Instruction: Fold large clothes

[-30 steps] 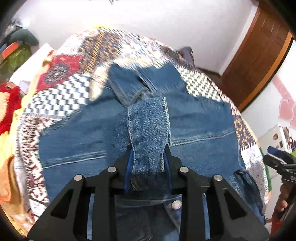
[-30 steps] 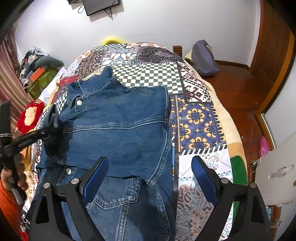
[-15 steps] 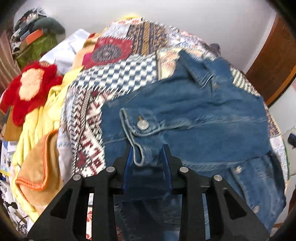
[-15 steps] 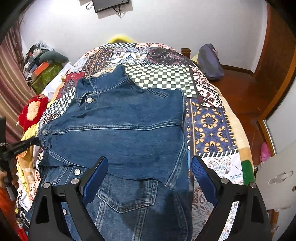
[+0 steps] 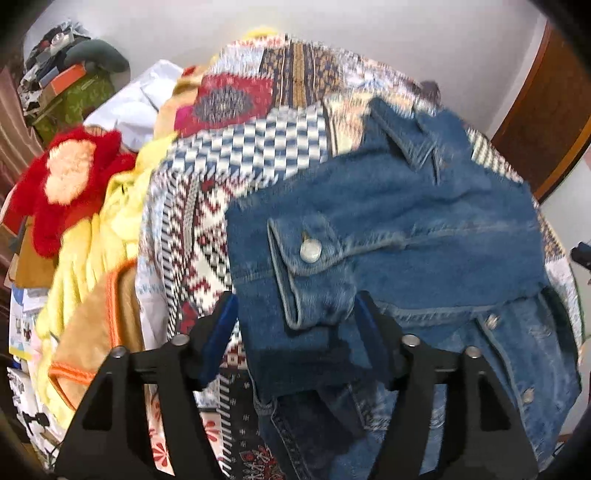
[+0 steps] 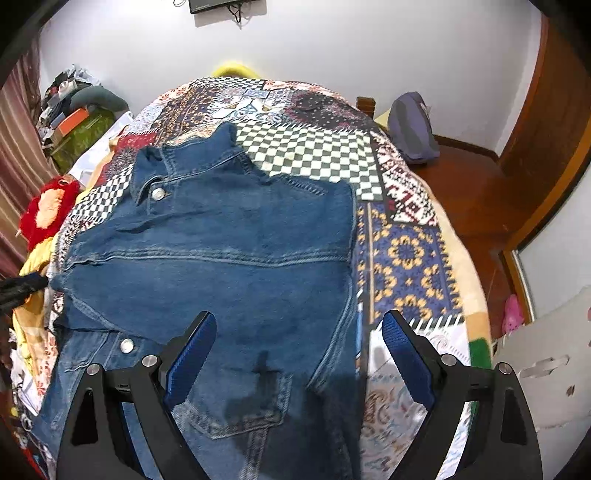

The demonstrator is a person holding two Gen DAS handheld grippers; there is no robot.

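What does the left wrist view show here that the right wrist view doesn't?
Only the left wrist view shows the sleeve cuff with its metal button, lying between the open left gripper. Only the right wrist view shows the open right gripper over the jacket's lower half, the wall-mounted screen and the purple bag. Both show the denim jacket on the patchwork bedspread and the red plush toy.

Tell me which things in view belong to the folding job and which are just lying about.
Job:
- blue denim jacket, spread on the bed
- its buttoned sleeve cuff, between the left gripper fingers
- right gripper, open above the jacket

Lying about:
- patchwork patterned bedspread
- red fluffy toy
- yellow cloth
- grey-blue bag on the floor
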